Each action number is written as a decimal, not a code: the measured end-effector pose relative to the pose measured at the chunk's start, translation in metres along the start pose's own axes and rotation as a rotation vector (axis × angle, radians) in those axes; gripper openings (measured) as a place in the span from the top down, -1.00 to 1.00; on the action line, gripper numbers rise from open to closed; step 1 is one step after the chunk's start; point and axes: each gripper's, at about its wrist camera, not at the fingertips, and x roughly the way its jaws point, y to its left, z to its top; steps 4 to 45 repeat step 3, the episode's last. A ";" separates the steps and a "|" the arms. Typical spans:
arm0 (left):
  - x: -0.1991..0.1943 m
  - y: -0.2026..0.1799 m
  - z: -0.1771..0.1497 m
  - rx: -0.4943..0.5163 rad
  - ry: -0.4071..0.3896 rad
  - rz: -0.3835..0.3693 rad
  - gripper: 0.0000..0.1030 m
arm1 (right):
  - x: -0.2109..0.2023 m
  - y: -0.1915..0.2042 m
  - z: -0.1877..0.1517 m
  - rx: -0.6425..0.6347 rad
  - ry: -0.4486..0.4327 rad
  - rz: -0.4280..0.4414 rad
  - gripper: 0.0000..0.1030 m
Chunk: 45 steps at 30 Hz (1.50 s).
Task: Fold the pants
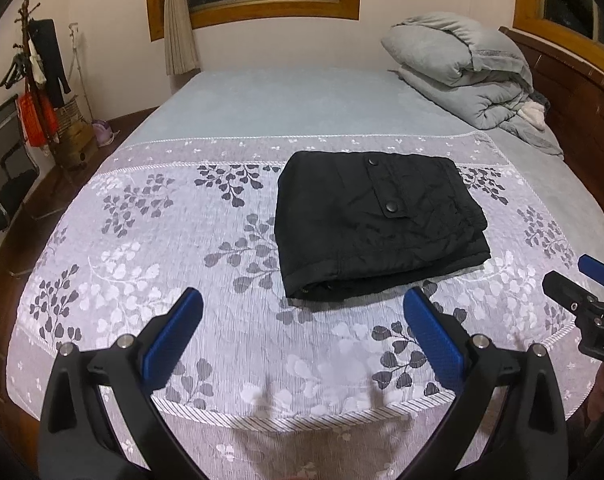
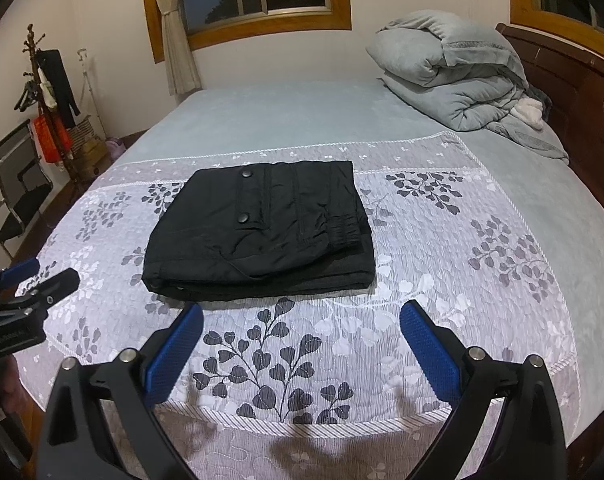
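Note:
Black pants (image 1: 375, 224) lie folded into a compact rectangle on the white leaf-patterned bedspread (image 1: 162, 264); they also show in the right wrist view (image 2: 262, 232), with two snap buttons on a pocket flap facing up. My left gripper (image 1: 302, 300) is open and empty, held above the bedspread just short of the pants' near edge. My right gripper (image 2: 302, 312) is open and empty, also just short of the pants' near edge. Each gripper shows at the edge of the other's view, the right (image 1: 581, 288) and the left (image 2: 34, 280).
A folded grey duvet (image 1: 461, 68) sits at the far right by the wooden headboard (image 1: 569, 92). A coat rack (image 1: 38, 80) and a black chair (image 1: 6, 168) stand by the left wall. The bed's near edge (image 1: 302, 420) is just below the grippers.

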 end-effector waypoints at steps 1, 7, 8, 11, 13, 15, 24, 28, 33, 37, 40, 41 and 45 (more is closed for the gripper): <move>0.000 0.000 0.000 -0.001 0.000 -0.001 -0.94 | 0.000 -0.001 0.000 0.001 0.000 0.000 -0.93; -0.001 0.001 0.000 0.000 -0.004 -0.005 -0.94 | 0.000 -0.001 0.000 -0.001 0.000 -0.001 -0.93; -0.001 0.001 0.000 0.000 -0.004 -0.005 -0.94 | 0.000 -0.001 0.000 -0.001 0.000 -0.001 -0.93; -0.001 0.001 0.000 0.000 -0.004 -0.005 -0.94 | 0.000 -0.001 0.000 -0.001 0.000 -0.001 -0.93; -0.001 0.001 0.000 0.000 -0.004 -0.005 -0.94 | 0.000 -0.001 0.000 -0.001 0.000 -0.001 -0.93; -0.001 0.001 0.000 0.000 -0.004 -0.005 -0.94 | 0.000 -0.001 0.000 -0.001 0.000 -0.001 -0.93; -0.001 0.001 0.000 0.000 -0.004 -0.005 -0.94 | 0.000 -0.001 0.000 -0.001 0.000 -0.001 -0.93; -0.001 0.001 0.000 0.000 -0.004 -0.005 -0.94 | 0.000 -0.001 0.000 -0.001 0.000 -0.001 -0.93; -0.001 0.001 0.000 0.000 -0.004 -0.005 -0.94 | 0.000 -0.001 0.000 -0.001 0.000 -0.001 -0.93; -0.001 0.001 0.000 0.000 -0.004 -0.005 -0.94 | 0.000 -0.001 0.000 -0.001 0.000 -0.001 -0.93; -0.001 0.001 0.000 0.000 -0.004 -0.005 -0.94 | 0.000 -0.001 0.000 -0.001 0.000 -0.001 -0.93; -0.001 0.001 0.000 0.000 -0.004 -0.005 -0.94 | 0.000 -0.001 0.000 -0.001 0.000 -0.001 -0.93; -0.001 0.001 0.000 0.000 -0.004 -0.005 -0.94 | 0.000 -0.001 0.000 -0.001 0.000 -0.001 -0.93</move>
